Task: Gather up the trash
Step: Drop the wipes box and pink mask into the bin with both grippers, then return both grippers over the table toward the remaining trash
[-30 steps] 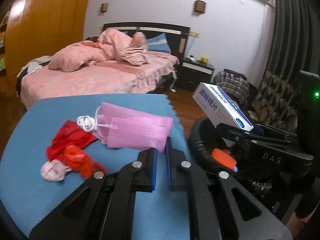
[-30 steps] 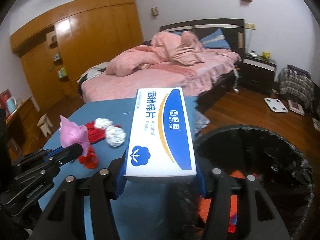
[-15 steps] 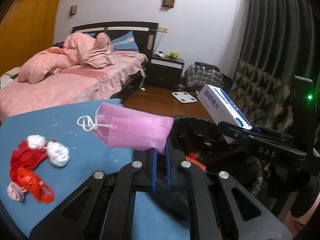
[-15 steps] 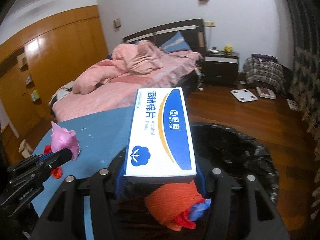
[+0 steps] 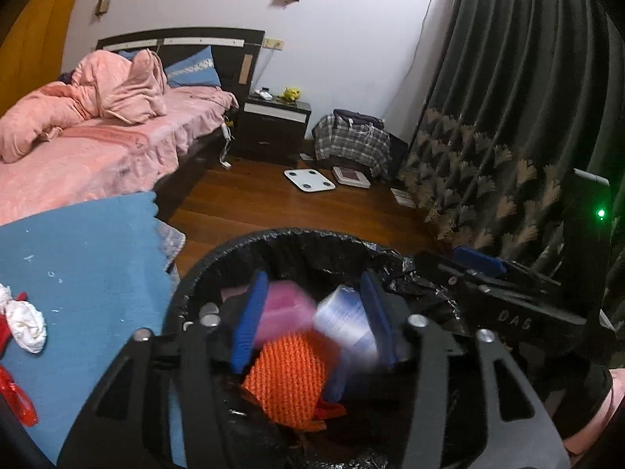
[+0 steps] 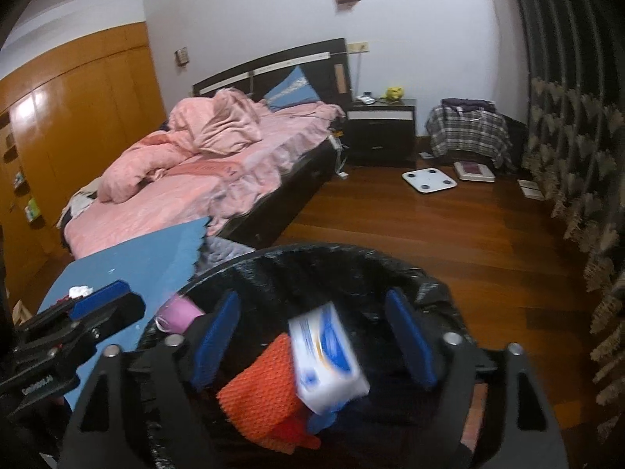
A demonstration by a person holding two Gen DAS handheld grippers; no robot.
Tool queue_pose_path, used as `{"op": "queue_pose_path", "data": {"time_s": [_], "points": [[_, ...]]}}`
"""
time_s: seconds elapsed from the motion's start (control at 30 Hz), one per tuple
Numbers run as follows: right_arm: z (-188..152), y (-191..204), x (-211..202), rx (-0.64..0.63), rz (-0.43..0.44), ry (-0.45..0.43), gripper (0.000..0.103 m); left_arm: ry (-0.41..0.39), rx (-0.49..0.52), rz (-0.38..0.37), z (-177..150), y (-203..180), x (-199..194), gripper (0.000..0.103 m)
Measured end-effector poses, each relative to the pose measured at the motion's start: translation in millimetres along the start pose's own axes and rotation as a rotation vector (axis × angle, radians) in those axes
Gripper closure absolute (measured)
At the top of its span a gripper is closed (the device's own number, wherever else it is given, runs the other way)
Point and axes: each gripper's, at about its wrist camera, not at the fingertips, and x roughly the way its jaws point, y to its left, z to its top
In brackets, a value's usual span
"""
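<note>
1. The white-and-blue box of alcohol pads is blurred and tilted, free of both pads and inside the rim of the black-lined trash bin. I judge it is dropping, released over the bin's mouth so it falls straight in.
2. The pink face mask is likewise blurred and loose between the left pads, above the orange mesh item already lying in the bin. In the right wrist view a bit of pink shows at the bin's near-left rim.
3. The right gripper has just been opening; its blue pads stand wide apart, touching nothing, with the box between them but not pressed.
4. The left gripper has just been opening too; its pads are parted about halfway and grip nothing. Both tools point down into the bin, side by side, so both pieces drop at once.
5. The bin stands just beside the blue table, likely so trash needs only a short carry.
6. More trash waits on the table: a crumpled white tissue and red wrapper scraps. I judge the task part done, with these next.
</note>
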Motion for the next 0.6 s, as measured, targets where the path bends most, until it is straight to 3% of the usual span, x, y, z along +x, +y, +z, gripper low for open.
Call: {"op": "queue_pose_path", "data": {"time_s": [0.13, 0.3, 0.6], "points": [[-0.2, -6.3, -1.2, 0.015, -0.025, -0.013, 0.006, 0.001, -0.003, 0.026, -5.3, 9.0, -6.3, 0.035], [-2.3, 0.7, 2.2, 0.001, -0.024, 0.004, 0.006, -0.014, -0.018, 0.125, -14.0, 31.2, -28.9, 0.016], [-16.1, 59.1, 9.3, -0.086, 0.064, 0.033, 0.006, -0.044, -0.103, 0.321, -37.6, 85.7, -83.6, 0.013]]}}
